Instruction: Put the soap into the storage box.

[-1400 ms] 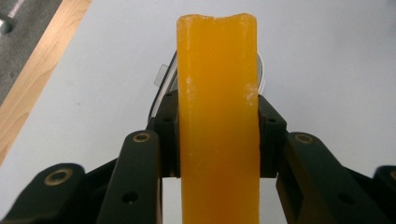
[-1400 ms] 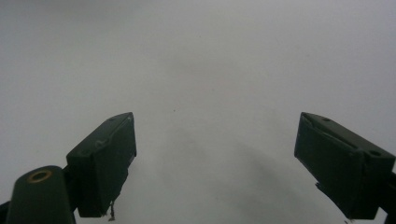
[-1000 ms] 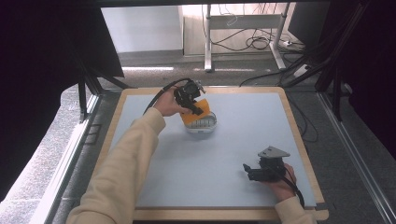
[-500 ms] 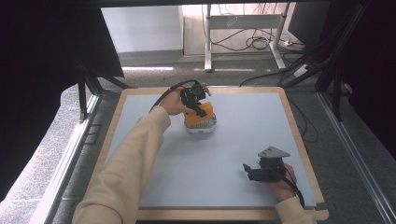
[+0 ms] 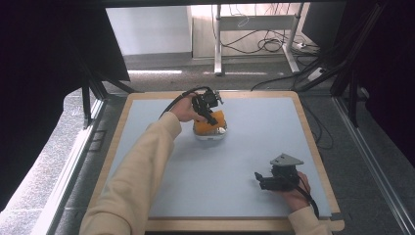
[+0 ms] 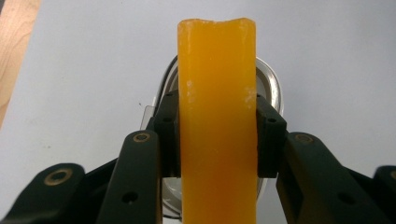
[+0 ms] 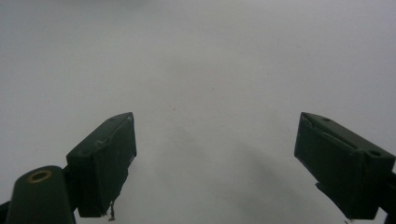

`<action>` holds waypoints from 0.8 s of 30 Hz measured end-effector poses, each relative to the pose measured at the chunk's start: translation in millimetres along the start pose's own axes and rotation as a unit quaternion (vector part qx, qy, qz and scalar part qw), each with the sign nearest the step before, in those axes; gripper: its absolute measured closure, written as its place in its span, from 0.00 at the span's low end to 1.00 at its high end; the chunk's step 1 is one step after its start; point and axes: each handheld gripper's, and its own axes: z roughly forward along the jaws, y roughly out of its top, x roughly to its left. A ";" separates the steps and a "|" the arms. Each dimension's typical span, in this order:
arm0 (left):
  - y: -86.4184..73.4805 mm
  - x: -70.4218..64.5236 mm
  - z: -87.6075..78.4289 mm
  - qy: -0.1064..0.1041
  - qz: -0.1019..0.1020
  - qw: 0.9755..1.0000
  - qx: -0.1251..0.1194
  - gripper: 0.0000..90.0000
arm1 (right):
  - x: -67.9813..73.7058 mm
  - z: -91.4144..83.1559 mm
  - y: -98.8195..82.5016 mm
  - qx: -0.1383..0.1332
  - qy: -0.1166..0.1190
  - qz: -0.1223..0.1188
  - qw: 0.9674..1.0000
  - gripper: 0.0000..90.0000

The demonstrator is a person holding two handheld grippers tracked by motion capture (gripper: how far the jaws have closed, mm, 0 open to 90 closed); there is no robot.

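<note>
The left gripper (image 6: 217, 135) is pinching an orange block (image 6: 217, 116) between its pads, holding it directly over a clear lidded container (image 5: 210, 133) just beneath the jaws. The right gripper (image 7: 217, 163) is resting well apart on the blue-grey mat (image 5: 244, 161), its jaws spread wide with nothing between them.

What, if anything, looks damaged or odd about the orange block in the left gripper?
The orange block, clamped in the left gripper above a clear container, has an uneven far edge and whitish scuffs. Nothing is spilled.
</note>
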 end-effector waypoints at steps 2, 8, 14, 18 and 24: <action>0.5 0.5 2.5 -0.001 0.005 1.000 0.005 0.69 | -0.1 0.0 0.0 0.000 0.000 0.000 1.000 0.15; 0.6 1.3 8.3 -0.001 0.014 1.000 0.015 0.69 | 0.7 0.0 0.1 0.000 0.001 -0.001 1.000 0.15; 2.6 1.1 7.2 0.023 0.003 1.000 -0.004 0.61 | 1.6 0.1 0.4 0.001 0.002 -0.001 1.000 0.15; 4.2 -1.7 2.7 0.058 0.004 0.998 -0.009 0.44 | 2.0 -0.3 0.6 0.001 0.003 -0.002 1.000 0.15; 2.9 -6.5 -6.5 0.091 -0.011 0.996 -0.020 0.27 | 2.6 -0.1 0.6 0.002 0.002 -0.002 1.000 0.15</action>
